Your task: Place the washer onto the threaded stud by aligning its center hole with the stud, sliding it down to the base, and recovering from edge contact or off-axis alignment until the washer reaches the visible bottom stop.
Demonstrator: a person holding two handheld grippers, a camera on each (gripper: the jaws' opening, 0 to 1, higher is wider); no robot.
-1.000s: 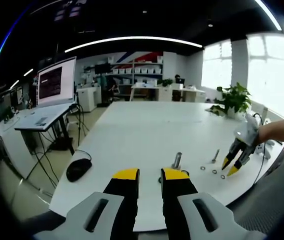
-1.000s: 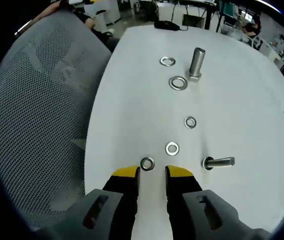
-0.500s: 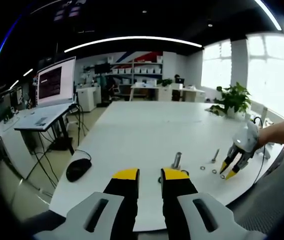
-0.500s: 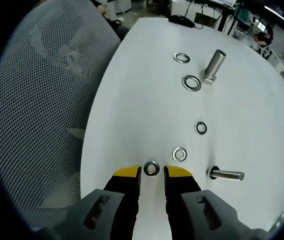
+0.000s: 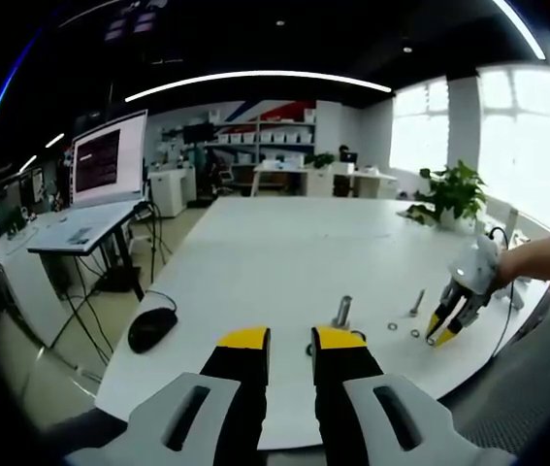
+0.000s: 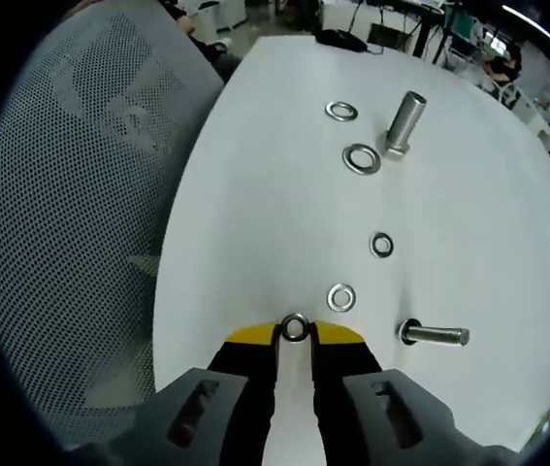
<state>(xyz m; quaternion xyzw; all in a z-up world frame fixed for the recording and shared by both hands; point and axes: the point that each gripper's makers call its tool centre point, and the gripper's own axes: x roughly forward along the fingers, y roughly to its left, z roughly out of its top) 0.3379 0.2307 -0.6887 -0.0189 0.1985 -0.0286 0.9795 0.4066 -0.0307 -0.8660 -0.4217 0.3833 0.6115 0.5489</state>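
In the right gripper view my right gripper (image 6: 295,332) is shut on a small steel washer (image 6: 295,327) at the near edge of the white table (image 6: 255,214). A tall threaded stud (image 6: 405,119) stands upright at the far end. A thinner stud (image 6: 436,336) lies on its side to the right of my jaws. Loose washers lie between them: one (image 6: 341,297) close by, another (image 6: 381,244) farther on, and a larger one (image 6: 361,157) beside the upright stud. In the left gripper view my left gripper (image 5: 291,340) stands open with nothing in it, just short of the upright stud (image 5: 342,311). The right gripper (image 5: 446,330) touches down at the right.
A grey mesh chair back (image 6: 80,194) stands along the left of the table edge. In the left gripper view a black mouse (image 5: 152,328) lies at the table's left corner, a potted plant (image 5: 454,192) stands far right, and a screen (image 5: 110,157) stands on a side desk.
My right gripper came down over the nearest washer and its jaws closed in on it. The left gripper has stayed still and open.
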